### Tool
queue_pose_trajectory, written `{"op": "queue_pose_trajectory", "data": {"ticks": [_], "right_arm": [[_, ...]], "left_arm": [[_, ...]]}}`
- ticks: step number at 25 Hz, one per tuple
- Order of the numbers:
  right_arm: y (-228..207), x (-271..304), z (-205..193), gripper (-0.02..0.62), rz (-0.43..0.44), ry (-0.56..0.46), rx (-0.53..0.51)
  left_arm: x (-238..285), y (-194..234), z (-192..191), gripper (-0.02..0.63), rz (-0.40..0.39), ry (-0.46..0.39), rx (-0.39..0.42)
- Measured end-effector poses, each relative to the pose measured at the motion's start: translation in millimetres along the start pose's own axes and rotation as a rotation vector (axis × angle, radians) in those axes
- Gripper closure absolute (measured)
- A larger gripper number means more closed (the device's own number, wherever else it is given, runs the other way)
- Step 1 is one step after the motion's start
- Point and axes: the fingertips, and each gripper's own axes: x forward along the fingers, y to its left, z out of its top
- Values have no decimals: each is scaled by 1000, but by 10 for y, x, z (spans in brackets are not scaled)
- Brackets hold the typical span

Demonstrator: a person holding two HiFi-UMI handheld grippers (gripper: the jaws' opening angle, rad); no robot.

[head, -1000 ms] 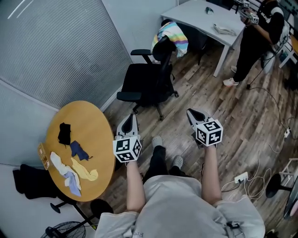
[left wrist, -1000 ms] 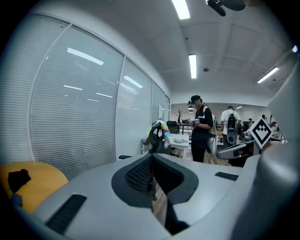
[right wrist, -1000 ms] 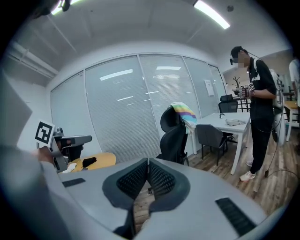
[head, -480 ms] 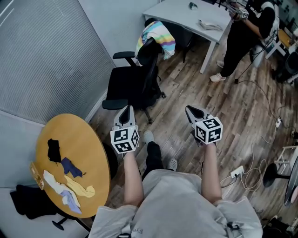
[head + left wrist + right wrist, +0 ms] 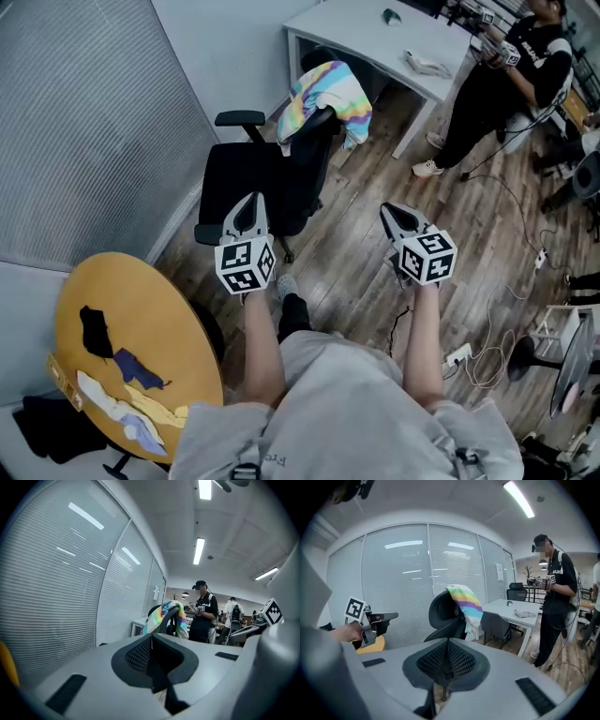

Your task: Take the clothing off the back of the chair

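Observation:
A rainbow-striped garment [image 5: 328, 96] hangs over the back of a black office chair [image 5: 262, 183]; it also shows in the left gripper view [image 5: 164, 616] and the right gripper view [image 5: 466, 605]. My left gripper [image 5: 246, 208] hovers over the chair's seat, jaws shut, nothing in them. My right gripper [image 5: 398, 217] is level with it to the right, over the wood floor, also shut and empty. Both point toward the chair and stand short of the garment. The left gripper [image 5: 377, 618] appears in the right gripper view.
A white desk [image 5: 375, 42] stands behind the chair. A person in black [image 5: 506, 89] stands at the right, holding a device. A round yellow table [image 5: 122, 356] with several small cloths is at the lower left. Cables and a power strip [image 5: 459, 354] lie on the floor.
I have walked toward the chair. Both grippers moved forward with me; the left now hangs over the seat. The round table slid back to the lower left. Both stayed shut.

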Motion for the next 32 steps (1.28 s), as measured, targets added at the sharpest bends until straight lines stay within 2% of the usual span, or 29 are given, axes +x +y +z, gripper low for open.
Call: {"op": "queue_pose_trajectory", "data": {"ticks": [3, 5, 8, 10, 12, 14, 17, 20, 23, 28, 30, 32], "right_arm": [[-147, 233, 276, 569, -30, -70, 62], [-264, 357, 459, 571, -48, -172, 156], [-389, 440, 659, 572, -10, -329, 360], [-435, 477, 810, 572, 28, -391, 417], [-465, 539, 957, 572, 39, -417, 397], [-491, 622, 1067, 572, 36, -416, 348], [-547, 689, 1148, 572, 31, -398, 282], [-641, 730, 1180, 572, -5, -365, 255], [-693, 796, 1216, 572, 7, -329, 240], [-697, 970, 1214, 572, 89, -255, 175], [-756, 1000, 1276, 572, 97, -265, 151], [-900, 997, 1401, 568, 67, -322, 138]], "left_arm": [[261, 186, 154, 577, -30, 2, 15], [439, 310, 194, 577, -56, 13, 22], [648, 443, 203, 577, -113, 41, 38], [786, 516, 274, 577, -147, 44, 42], [941, 570, 380, 577, -183, 34, 41], [1105, 560, 477, 577, -252, 30, 66], [1305, 444, 591, 577, -406, 46, 164], [1464, 445, 742, 577, -493, 50, 220], [1611, 418, 842, 577, -549, 51, 222], [1717, 341, 809, 576, -625, 80, 207], [1730, 312, 776, 575, -651, 94, 198], [1755, 260, 738, 575, -700, 107, 199]]}}
